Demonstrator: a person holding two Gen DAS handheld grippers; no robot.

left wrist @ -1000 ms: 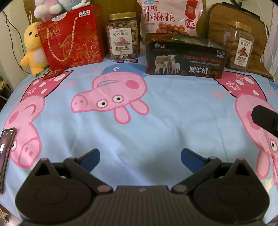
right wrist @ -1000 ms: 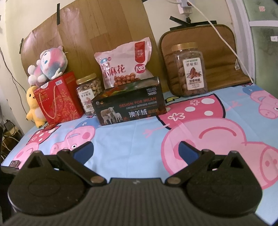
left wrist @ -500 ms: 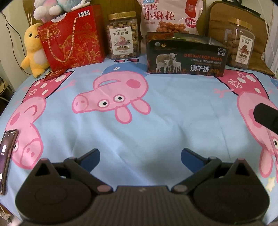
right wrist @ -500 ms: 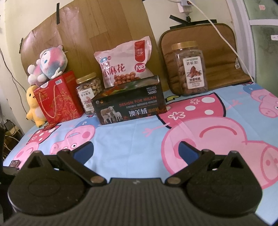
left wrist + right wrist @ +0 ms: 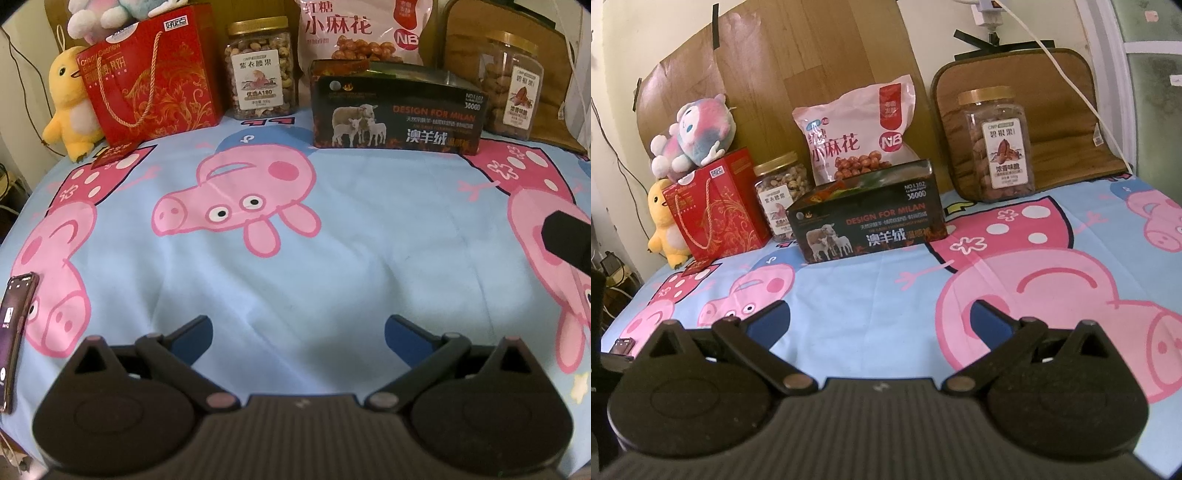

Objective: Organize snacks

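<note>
A blue pig-print sheet [image 5: 332, 258] covers the surface; along its far edge, before a wooden board [image 5: 798, 74], stand in a row a red bag [image 5: 147, 77], a nut jar [image 5: 262, 68], a pink snack pouch [image 5: 855, 136] behind a dark box [image 5: 395, 116], and a second jar [image 5: 999, 147]. The left gripper [image 5: 297, 330] and right gripper [image 5: 879, 315] hover over bare sheet, each spread wide and empty, well apart from the snacks. A phone [image 5: 13, 332] lies at the left edge.

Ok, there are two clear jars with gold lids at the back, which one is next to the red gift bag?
The nut jar with the cashew label, standing just right of the red gift bag. The other jar stands far off, beyond the dark box.
</note>
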